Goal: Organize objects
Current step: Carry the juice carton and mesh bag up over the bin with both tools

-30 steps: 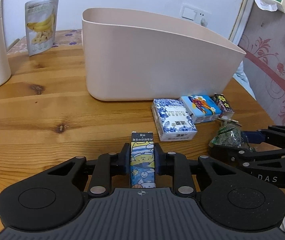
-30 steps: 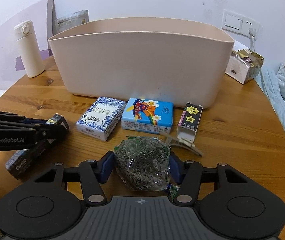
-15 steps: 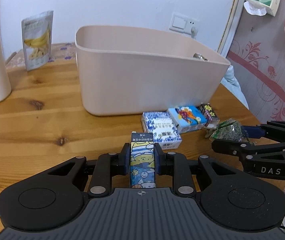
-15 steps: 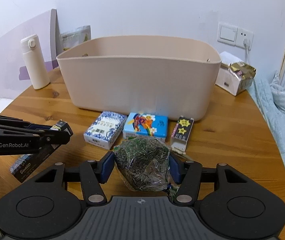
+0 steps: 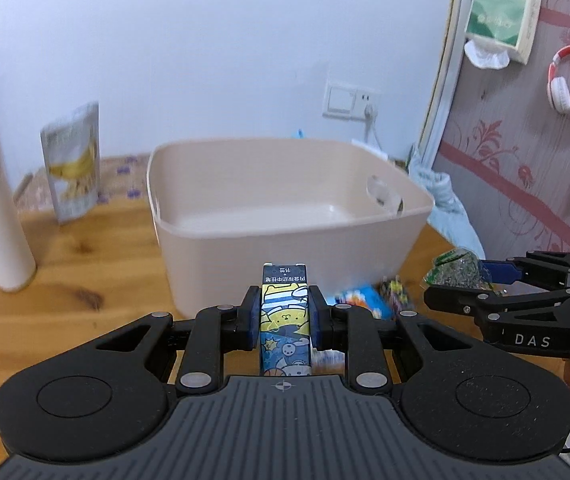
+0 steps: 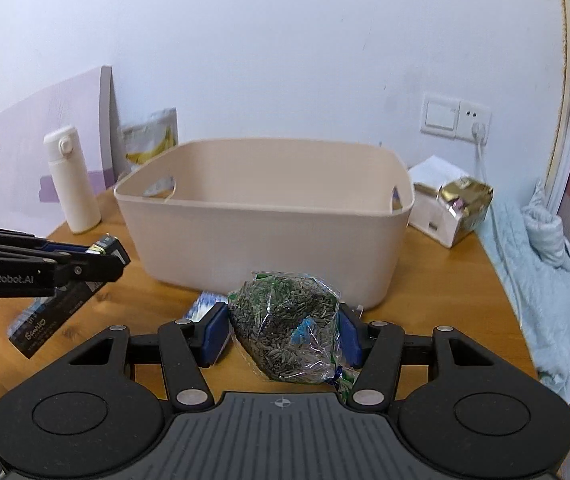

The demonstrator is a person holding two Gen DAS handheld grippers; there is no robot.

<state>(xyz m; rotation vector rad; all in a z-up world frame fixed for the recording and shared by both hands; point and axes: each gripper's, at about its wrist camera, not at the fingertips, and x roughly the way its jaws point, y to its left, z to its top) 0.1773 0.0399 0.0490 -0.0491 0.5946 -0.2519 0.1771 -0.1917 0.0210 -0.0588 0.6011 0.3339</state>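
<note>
My left gripper [image 5: 284, 312] is shut on a slim cartoon-printed carton [image 5: 284, 320], lifted off the wooden table and pointing at the beige bin [image 5: 285, 248]. The same carton [image 6: 61, 304] hangs from the left gripper [image 6: 113, 256] at the left of the right wrist view. My right gripper [image 6: 283, 332] is shut on a clear bag of sunflower seeds [image 6: 285, 324], also held above the table in front of the bin [image 6: 261, 240]. That bag [image 5: 455, 272] and the right gripper [image 5: 481, 280] show at the right of the left wrist view. The bin looks empty inside.
Small boxes [image 5: 365, 300] lie on the table in front of the bin, a blue-and-white one [image 6: 205, 306] among them. A white flask [image 6: 73, 184] and a banana-chip pouch [image 6: 151, 144] stand at the back left. A tissue box with a gold packet [image 6: 451, 208] sits right of the bin.
Both grippers have risen with their loads, so the bin's inside now shows and the boxes on the table have slid low in view. Neither grip has changed.
</note>
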